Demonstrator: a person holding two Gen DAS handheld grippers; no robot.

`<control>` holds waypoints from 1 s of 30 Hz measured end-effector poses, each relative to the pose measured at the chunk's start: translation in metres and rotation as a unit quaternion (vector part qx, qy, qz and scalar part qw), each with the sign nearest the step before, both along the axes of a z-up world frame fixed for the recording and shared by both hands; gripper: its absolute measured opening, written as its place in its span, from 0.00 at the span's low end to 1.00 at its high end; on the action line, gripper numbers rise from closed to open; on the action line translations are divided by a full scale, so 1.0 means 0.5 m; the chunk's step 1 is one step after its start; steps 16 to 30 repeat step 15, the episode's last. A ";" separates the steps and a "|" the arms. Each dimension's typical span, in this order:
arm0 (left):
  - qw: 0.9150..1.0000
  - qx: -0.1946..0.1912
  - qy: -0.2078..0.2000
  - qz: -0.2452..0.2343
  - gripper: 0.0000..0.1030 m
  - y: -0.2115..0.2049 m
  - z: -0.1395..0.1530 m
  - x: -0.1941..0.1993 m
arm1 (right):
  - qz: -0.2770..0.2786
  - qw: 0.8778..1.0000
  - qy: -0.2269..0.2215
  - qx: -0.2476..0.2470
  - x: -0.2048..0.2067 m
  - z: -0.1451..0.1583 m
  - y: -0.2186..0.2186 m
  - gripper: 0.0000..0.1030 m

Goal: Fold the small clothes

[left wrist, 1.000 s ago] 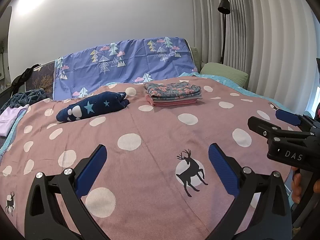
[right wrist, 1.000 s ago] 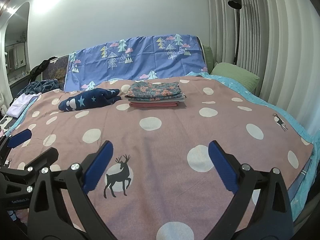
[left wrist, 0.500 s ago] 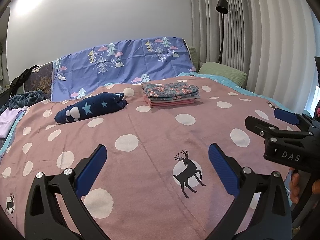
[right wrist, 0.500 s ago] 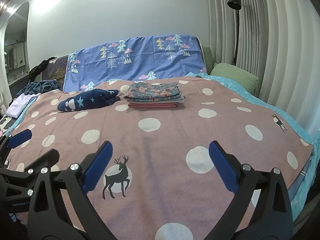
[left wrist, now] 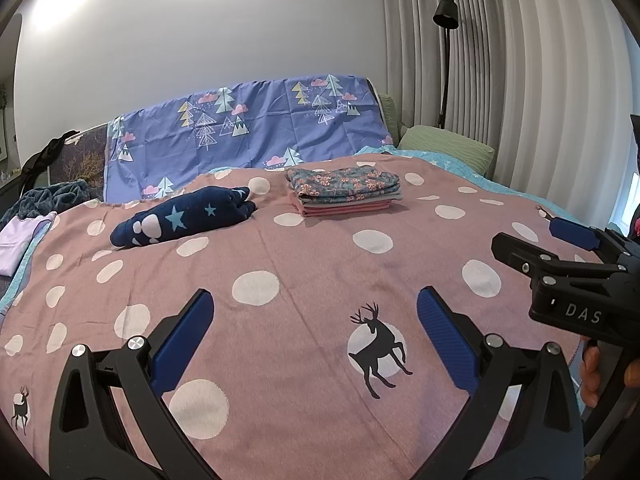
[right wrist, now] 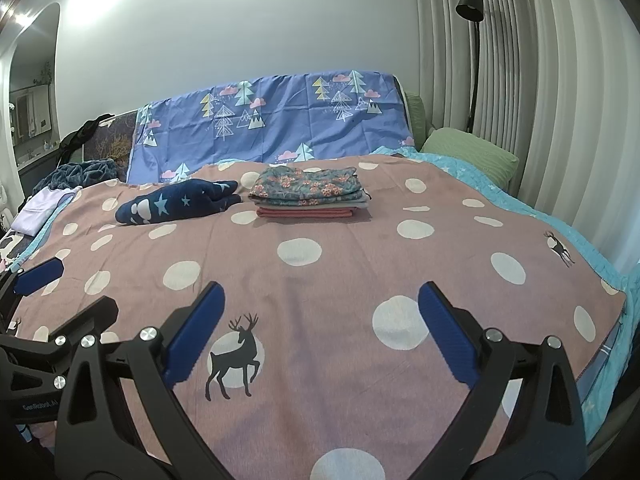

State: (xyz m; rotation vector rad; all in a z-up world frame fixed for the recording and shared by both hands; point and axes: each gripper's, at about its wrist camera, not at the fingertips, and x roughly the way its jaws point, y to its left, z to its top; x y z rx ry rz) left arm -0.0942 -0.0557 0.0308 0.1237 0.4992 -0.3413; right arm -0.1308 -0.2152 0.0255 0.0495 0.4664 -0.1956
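A crumpled navy garment with stars (left wrist: pixel 184 216) (right wrist: pixel 176 202) lies on the pink dotted blanket (left wrist: pixel 312 264) (right wrist: pixel 344 264), far from both grippers. Beside it on the right sits a stack of folded clothes (left wrist: pixel 344 190) (right wrist: pixel 310 190), floral piece on top, pink at the bottom. My left gripper (left wrist: pixel 312 332) is open and empty above the near part of the blanket. My right gripper (right wrist: pixel 320 328) is open and empty too, level with it on the right; it shows at the right edge of the left wrist view (left wrist: pixel 560 256).
A purple tree-print sheet (left wrist: pixel 248 136) hangs over the headboard. A green pillow (left wrist: pixel 444 148) lies at the back right by the curtains and a floor lamp (left wrist: pixel 446 40). A dark blue blanket and a lilac cloth (left wrist: pixel 16 236) lie at the left edge.
Both grippers have drifted slightly; the garment and the stack sit a little lower and more to the left in view. Nothing was taken hold of or let go.
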 end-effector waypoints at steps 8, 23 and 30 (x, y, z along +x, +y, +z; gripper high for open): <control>1.000 -0.001 0.001 0.002 0.99 0.001 0.003 0.002 | 0.003 1.000 0.002 -0.001 0.003 0.003 0.000 0.96; 1.000 0.001 0.003 0.006 0.99 0.002 0.002 0.007 | 0.003 1.000 0.005 0.001 0.009 0.004 -0.003 0.97; 1.000 0.001 0.003 0.006 0.99 0.002 0.002 0.007 | 0.003 1.000 0.005 0.001 0.009 0.004 -0.003 0.97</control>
